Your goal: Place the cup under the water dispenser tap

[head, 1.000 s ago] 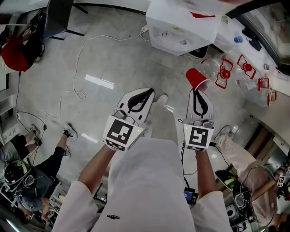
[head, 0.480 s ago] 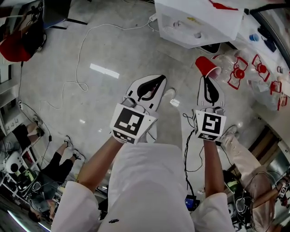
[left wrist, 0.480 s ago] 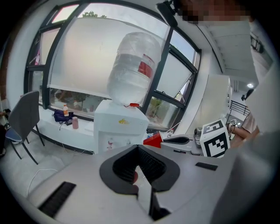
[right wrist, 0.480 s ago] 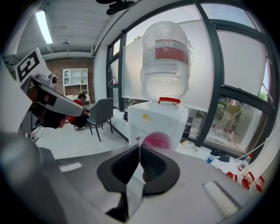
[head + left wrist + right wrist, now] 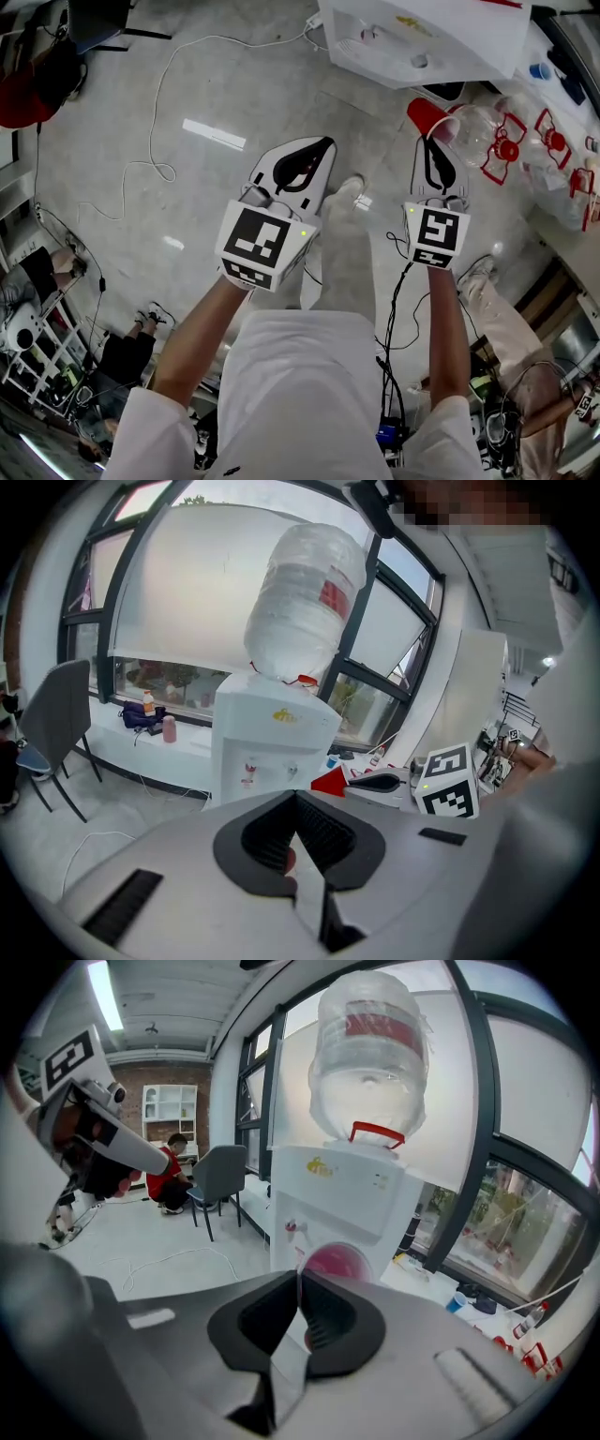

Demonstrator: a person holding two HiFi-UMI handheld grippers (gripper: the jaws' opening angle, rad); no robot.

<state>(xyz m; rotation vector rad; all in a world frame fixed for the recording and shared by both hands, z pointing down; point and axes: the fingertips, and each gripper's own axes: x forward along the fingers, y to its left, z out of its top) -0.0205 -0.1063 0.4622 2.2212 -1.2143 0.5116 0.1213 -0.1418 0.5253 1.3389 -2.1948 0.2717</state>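
The red cup [image 5: 424,114] is held by its rim in my right gripper [image 5: 433,141], which is shut on it. In the right gripper view the cup's mouth [image 5: 336,1262] shows just past the right gripper [image 5: 300,1279], in front of the white water dispenser [image 5: 347,1194] and beside its taps [image 5: 293,1227]. A big clear bottle [image 5: 370,1044] tops the dispenser. My left gripper [image 5: 319,143] is shut and holds nothing, left of the right one. From the left gripper [image 5: 297,794] I see the dispenser [image 5: 272,733] and the cup [image 5: 330,780] further right.
A white cable [image 5: 159,103] snakes over the grey floor. Several empty bottles with red handles [image 5: 511,150] lie to the right of the dispenser [image 5: 422,42]. A grey chair [image 5: 220,1176] and a seated person [image 5: 173,1162] are off to the left. A black cable [image 5: 398,281] hangs below my right hand.
Both grippers have sunk lower, with the red cup still pinched in the right one. The dispenser has slid toward the top edge of the head view.
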